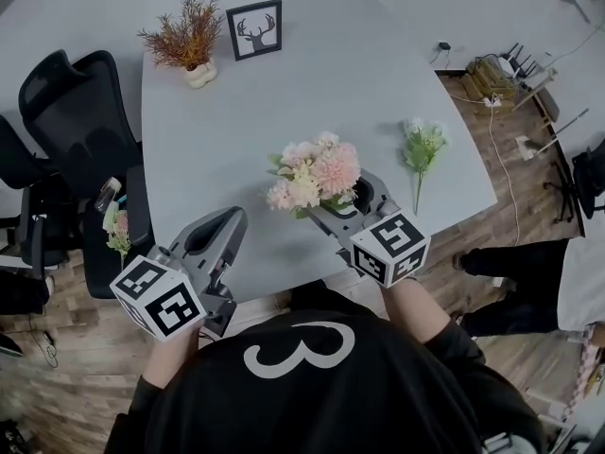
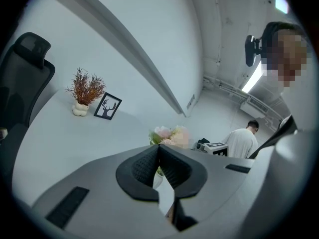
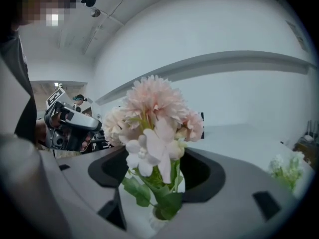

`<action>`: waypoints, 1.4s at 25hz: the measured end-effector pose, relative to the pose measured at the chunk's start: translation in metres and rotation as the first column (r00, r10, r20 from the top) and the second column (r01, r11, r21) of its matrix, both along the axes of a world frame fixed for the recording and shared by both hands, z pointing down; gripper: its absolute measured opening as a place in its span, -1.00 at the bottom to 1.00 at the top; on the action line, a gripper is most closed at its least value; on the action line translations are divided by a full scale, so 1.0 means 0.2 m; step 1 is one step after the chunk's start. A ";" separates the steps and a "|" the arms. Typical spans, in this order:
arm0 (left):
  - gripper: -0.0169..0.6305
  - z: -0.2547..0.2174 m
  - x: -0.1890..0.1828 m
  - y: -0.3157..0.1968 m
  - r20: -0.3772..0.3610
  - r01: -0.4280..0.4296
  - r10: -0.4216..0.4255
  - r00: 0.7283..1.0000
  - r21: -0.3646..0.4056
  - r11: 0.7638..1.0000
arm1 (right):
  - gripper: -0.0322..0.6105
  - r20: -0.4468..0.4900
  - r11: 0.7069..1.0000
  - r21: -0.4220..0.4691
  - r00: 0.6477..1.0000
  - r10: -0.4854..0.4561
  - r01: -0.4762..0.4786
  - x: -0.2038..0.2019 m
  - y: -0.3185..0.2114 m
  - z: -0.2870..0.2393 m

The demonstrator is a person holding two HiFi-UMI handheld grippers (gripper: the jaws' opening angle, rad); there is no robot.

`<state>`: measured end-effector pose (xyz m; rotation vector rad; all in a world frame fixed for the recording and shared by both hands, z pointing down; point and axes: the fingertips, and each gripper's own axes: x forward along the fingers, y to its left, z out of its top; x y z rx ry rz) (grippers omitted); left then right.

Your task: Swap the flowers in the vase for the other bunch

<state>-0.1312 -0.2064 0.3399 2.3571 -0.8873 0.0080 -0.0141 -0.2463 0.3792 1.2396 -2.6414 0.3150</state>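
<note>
Right gripper (image 1: 338, 206) holds its jaws apart around the pink bouquet's (image 1: 315, 173) stems without pressing them. Left gripper (image 1: 225, 223) is closed and empty. White-green bunch (image 1: 422, 148) lies on the counter (image 1: 284, 93), right of the bouquet.

One desk (image 1: 246, 112) carries two flower bunches: one pink bunch (image 1: 315, 173) in the single vase (image 2: 156, 179) and one white bunch (image 1: 422, 145) lying loose. Also counted: one dried plant (image 1: 186, 36), one framed deer picture (image 1: 255, 29) and two tools, the left gripper (image 1: 223, 223) and the right gripper (image 1: 365, 197).
</note>
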 end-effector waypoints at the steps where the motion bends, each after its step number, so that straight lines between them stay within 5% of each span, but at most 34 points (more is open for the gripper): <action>1: -0.91 0.00 -0.01 0.00 0.001 0.002 -0.002 1.000 0.000 1.000 | 0.06 0.002 1.000 0.002 1.000 -0.003 0.003 -0.01 0.00 0.00; 6: -0.91 0.01 -0.02 0.02 0.003 0.010 -0.010 1.000 0.001 1.000 | -0.22 0.006 1.000 0.001 1.000 -0.015 0.015 -0.03 0.02 0.00; 20: -0.91 -0.03 -0.03 0.14 -0.001 0.018 -0.018 1.000 0.012 1.000 | -0.61 0.004 0.999 0.044 1.000 0.008 -0.008 0.00 0.08 -0.06; 35: -0.91 -0.13 -0.12 0.26 -0.004 0.040 -0.040 0.999 0.072 0.997 | -0.68 0.032 0.973 0.231 0.999 0.014 -0.021 0.03 0.20 -0.41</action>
